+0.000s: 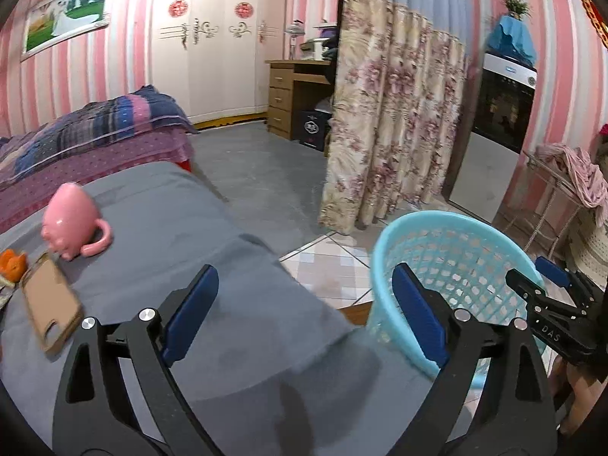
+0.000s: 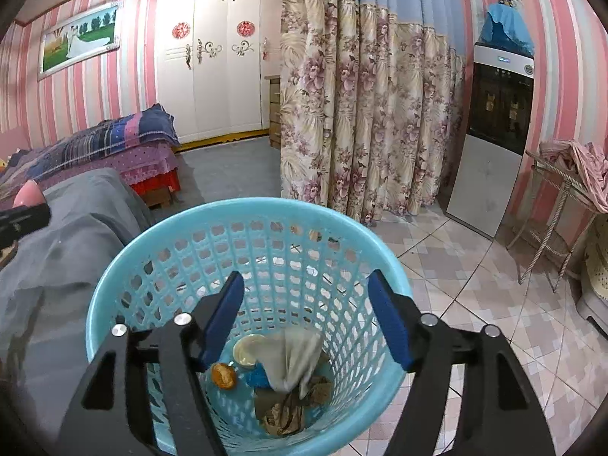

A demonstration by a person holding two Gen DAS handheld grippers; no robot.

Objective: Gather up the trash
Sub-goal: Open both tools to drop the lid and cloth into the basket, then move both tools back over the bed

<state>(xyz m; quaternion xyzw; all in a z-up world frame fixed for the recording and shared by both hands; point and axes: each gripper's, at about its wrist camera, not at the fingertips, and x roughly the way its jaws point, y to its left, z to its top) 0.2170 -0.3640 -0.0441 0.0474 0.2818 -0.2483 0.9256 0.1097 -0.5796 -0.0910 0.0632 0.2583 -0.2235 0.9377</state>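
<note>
- Right hand-held gripper (image 2: 306, 317): jaws apart, empty, over blue mesh wastebasket (image 2: 114, 296) (tissue (image 2: 292, 361), peel scraps at bottom).
- Left hand-held gripper (image 1: 304, 315): jaws wide apart, empty, above grey-covered bench (image 1: 190, 220); wastebasket just beside the bench.

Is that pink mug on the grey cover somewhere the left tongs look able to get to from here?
Probably yes. The left tongs stand open and empty over the grey cover, and the pink mug lies on its side off to their left, with nothing between; only the phone case lies nearby.
</note>
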